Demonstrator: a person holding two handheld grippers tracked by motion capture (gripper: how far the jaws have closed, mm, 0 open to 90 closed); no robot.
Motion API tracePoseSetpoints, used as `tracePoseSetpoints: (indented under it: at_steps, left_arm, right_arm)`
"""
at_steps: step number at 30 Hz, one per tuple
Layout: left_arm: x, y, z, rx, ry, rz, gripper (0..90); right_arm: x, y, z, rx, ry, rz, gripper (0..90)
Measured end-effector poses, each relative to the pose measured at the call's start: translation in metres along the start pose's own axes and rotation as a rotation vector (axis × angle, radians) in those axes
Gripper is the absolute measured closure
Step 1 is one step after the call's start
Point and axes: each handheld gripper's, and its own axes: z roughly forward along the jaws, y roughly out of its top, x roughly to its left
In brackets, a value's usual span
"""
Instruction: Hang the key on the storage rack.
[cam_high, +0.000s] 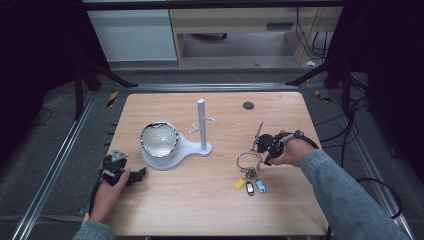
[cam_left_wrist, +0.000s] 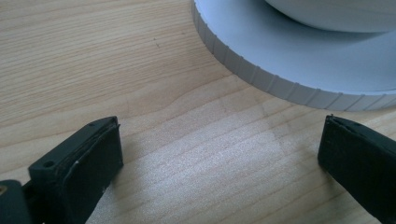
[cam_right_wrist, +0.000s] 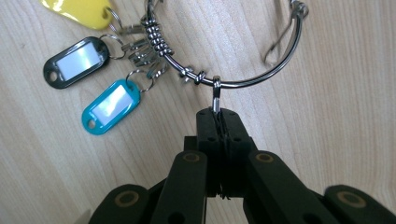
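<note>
- Right gripper view: right gripper (cam_right_wrist: 218, 116) has its jaws clamped on a small clip of the key ring (cam_right_wrist: 243, 83), upper middle of frame, tags (cam_right_wrist: 111, 106) at upper left.
- Left gripper (cam_left_wrist: 219, 154) jaws stand apart over bare table (cam_left_wrist: 93, 70), white stand (cam_left_wrist: 289, 60) at upper right.

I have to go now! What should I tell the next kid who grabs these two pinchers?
Right gripper: jaws shut on a small metal loop of the key ring, which lies on the table right of the stand.
Left gripper: open, holding nothing, low over the table beside the white stand's base.
Things: the yellow tag, black tag and blue tag hang from the ring. The stand's post has bare pegs; a bowl sits on its base.
Done: ring grasped.
Left: probably lift the ring and hang it on a peg.
</note>
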Motion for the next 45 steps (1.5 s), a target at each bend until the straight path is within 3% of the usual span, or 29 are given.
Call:
tracePoseSetpoints:
  at_steps: [14, 25, 36, 38, 45]
  left_arm:
    - [0.000, 0.000, 0.000, -0.001, 0.000, 0.001, 0.0]
    - [0.000, 0.000, 0.000, -0.002, -0.001, -0.001, 0.0]
    - [0.000, 0.000, 0.000, 0.000, -0.001, 0.002, 0.0]
    - [0.000, 0.000, 0.000, -0.001, 0.000, 0.000, 0.0]
    - [0.000, 0.000, 0.000, -0.001, 0.000, 0.000, 0.0]
  right_arm:
    - [0.002, -0.002, -0.031, 0.001, -0.043, -0.011, 88.6]
    - [0.005, 0.003, -0.054, -0.015, -0.046, -0.025, 88.7]
    - [0.002, 0.011, -0.082, -0.057, -0.065, -0.022, 88.7]
    - [0.001, 0.013, -0.087, -0.085, -0.057, -0.020, 88.7]
    - [-0.003, 0.017, -0.106, -0.103, -0.089, -0.023, 88.7]
